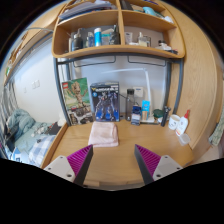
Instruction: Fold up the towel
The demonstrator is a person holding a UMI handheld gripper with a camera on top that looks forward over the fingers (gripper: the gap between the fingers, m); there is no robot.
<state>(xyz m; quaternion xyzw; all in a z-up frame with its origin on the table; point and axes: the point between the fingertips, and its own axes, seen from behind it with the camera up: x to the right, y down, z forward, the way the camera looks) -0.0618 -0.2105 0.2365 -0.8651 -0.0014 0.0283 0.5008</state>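
Note:
A pale pink towel lies folded in a small rectangle on the wooden desk, just beyond my fingers and a little to the left. My gripper hovers over the bare desk near its front edge, open and empty, with its magenta pads spread wide apart. Nothing stands between the fingers.
At the desk's back stand two picture boxes, small bottles and a white bottle at the right. A wooden shelf unit with several items hangs above. A bed with bedding lies left of the desk.

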